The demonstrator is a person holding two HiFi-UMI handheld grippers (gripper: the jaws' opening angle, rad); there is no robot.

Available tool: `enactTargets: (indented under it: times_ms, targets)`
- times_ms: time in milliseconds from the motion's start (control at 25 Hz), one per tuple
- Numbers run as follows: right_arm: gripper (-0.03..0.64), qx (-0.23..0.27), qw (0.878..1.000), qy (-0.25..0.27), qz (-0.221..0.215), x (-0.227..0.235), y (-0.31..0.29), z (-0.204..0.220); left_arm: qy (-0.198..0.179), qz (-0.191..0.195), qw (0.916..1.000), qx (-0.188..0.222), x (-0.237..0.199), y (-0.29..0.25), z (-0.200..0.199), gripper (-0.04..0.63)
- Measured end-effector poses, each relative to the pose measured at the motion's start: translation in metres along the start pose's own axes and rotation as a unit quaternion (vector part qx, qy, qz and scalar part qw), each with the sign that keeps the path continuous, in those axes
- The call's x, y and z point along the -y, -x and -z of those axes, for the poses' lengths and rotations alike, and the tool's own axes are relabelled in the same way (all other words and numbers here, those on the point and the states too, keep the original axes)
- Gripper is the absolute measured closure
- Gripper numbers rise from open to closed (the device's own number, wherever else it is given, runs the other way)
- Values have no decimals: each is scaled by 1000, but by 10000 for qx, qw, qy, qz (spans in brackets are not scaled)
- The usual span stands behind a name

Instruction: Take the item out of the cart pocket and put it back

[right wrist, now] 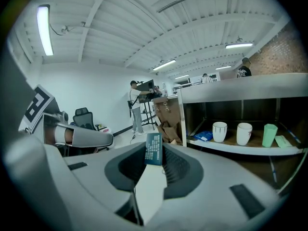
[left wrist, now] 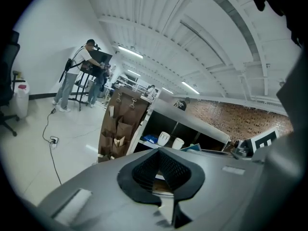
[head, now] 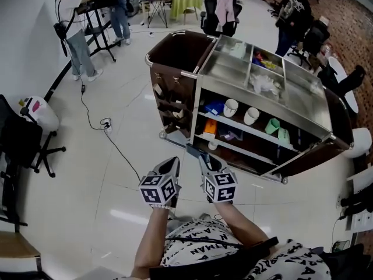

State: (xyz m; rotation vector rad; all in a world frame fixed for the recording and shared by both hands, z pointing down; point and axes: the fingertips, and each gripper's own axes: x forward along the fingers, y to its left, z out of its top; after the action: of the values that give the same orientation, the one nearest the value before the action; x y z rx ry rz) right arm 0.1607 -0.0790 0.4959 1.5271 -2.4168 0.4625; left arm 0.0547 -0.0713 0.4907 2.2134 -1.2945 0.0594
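Between the right gripper's jaws: a small dark-blue packet with fine print. It is pinched upright, its top edge poking above the pads. I see it clear of the pockets, held in the air just short of the cart. Left gripper sits beside the right one, jaws together, nothing in them. Brown pocket organiser hangs on the cart's near end, with paper slips in its pockets. White cups and green cups stand on the upper shelf.
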Motion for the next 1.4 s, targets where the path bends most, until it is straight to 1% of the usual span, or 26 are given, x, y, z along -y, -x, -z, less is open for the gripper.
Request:
enactTargets:
  times_ms: [280, 480, 760, 1120, 1280, 1400]
  targets:
    - [520, 68, 9998, 41, -183, -9, 1, -5, -160, -105, 9998, -35, 2, 7, 1, 598]
    - [520, 114, 9997, 51, -200, -11, 3, -7, -202, -59, 9998, 20, 5, 7, -1, 598]
    - [520, 139, 9998, 58, -160, -13, 6, -7, -30, -100, 9999, 41, 2, 13, 2, 597]
    - [520, 87, 9999, 69, -97, -15, 8, 0, 39, -164, 9998, 58, -5, 21, 7, 597]
    - [520, 31, 9999, 73, -65, -21, 7, 6, 140, -184, 9997, 30, -13, 26, 12, 598]
    - [520, -18, 10000, 75, -26, -27, 2, 10, 147, -197, 9997, -6, -22, 28, 11, 598]
